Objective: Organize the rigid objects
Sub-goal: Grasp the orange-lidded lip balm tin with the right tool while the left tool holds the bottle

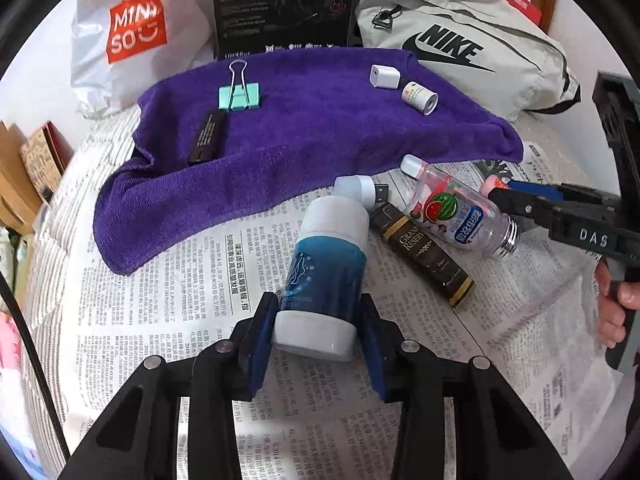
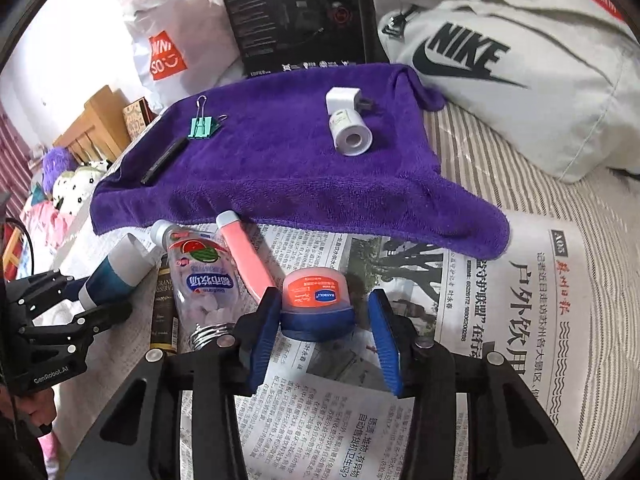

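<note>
A purple towel (image 1: 304, 132) (image 2: 280, 168) holds a green binder clip (image 1: 239, 96) (image 2: 202, 126), a black stick (image 1: 207, 136) (image 2: 164, 160), a white charger (image 1: 385, 77) (image 2: 340, 100) and a small white roll (image 1: 420, 98) (image 2: 352, 134). My left gripper (image 1: 318, 320) is shut on a blue-and-white bottle (image 1: 326, 264) (image 2: 116, 272) lying on the newspaper. My right gripper (image 2: 324, 328) is open around a small blue jar with an orange lid (image 2: 316, 304), its left pad touching, its right pad apart.
On the newspaper (image 1: 168, 312) (image 2: 520, 300) lie a clear watermelon-label bottle (image 1: 456, 212) (image 2: 200, 276), a dark box (image 1: 424, 256), a pink tube (image 2: 246, 258) and a USB stick (image 1: 380, 194). Behind stand a black box (image 1: 280, 4), a Nike bag (image 2: 500, 64) and a Miniso bag (image 1: 132, 28).
</note>
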A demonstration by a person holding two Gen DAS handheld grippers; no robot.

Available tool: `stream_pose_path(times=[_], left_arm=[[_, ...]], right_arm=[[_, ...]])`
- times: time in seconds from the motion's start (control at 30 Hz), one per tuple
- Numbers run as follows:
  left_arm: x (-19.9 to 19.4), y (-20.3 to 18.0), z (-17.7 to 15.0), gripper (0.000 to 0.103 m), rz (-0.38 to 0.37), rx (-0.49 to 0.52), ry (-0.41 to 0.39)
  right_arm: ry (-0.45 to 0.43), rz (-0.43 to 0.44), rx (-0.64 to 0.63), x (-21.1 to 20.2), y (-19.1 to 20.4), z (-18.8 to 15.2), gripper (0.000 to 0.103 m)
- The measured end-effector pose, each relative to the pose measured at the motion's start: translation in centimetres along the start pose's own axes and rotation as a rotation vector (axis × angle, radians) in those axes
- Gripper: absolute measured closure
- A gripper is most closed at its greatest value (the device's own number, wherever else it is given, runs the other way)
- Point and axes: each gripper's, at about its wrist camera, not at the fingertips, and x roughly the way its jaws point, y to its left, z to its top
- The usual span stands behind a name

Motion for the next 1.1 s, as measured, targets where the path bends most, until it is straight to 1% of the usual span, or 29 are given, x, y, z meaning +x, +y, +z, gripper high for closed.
stream_pose_path(times=[0.1, 0.13, 0.3, 0.43, 0.5, 0.53, 0.63, 0.67, 0.8, 0.93, 1.0, 1.1], left_arm=[[0.1, 0.1, 0.2, 0.065, -0.010, -0.001, 0.020], [0.2, 0.0, 0.3, 0.065, -0.007, 0.012, 0.024], [0.1, 0.1, 0.0, 0.065, -0.015, 0.032, 0.020], [0.0, 1.1, 0.4, 0.065, -0.057, -0.021, 0.046], [0.1, 1.3, 0.6, 0.065, -0.064, -0.041, 0.047], [0.2, 1.3, 0.8, 0.065, -0.064, -0.049, 0.042], [0.5, 1.1, 1.2, 0.065, -0.052, -0.048, 0.038], [0.5, 1.1, 1.3, 0.065, -0.049, -0.046, 0.038], [0.7, 0.5, 1.4, 0.065, -0.019, -0.017, 0.027], [0.9, -0.6, 1.2, 0.067, 0.032, 0.056, 0.003], [0.9, -0.6, 1.3, 0.067, 0.031, 0.064, 0.001], [0.8, 0.0, 1.4, 0.067, -0.004, 0.043, 0.002]], right_arm=[[0.010, 0.004, -0.002, 0.0, -0.1, 0.0, 0.060], [0.010, 0.005, -0.014, 0.0, 0.0, 0.0, 0.060], [-0.012, 0.024, -0.014, -0.2, -0.4, -0.6, 0.060], [0.015, 0.032, -0.043, -0.2, -0.6, -0.4, 0.064], [0.023, 0.019, -0.077, -0.1, -0.4, -0.3, 0.064], [0.024, -0.002, -0.107, 0.0, 0.0, -0.4, 0.064], [0.018, -0.057, -0.194, 0.2, 1.2, -0.7, 0.064], [0.012, -0.062, -0.212, 0.2, 1.4, -0.7, 0.064], [-0.010, -0.029, -0.179, 0.2, 0.6, -0.5, 0.064], [-0.027, -0.050, -0.208, 0.2, 1.0, -0.7, 0.064], [-0.033, -0.037, -0.185, 0.2, 0.7, -0.7, 0.065], [-0.018, -0.033, -0.160, 0.0, 0.6, -0.6, 0.065]])
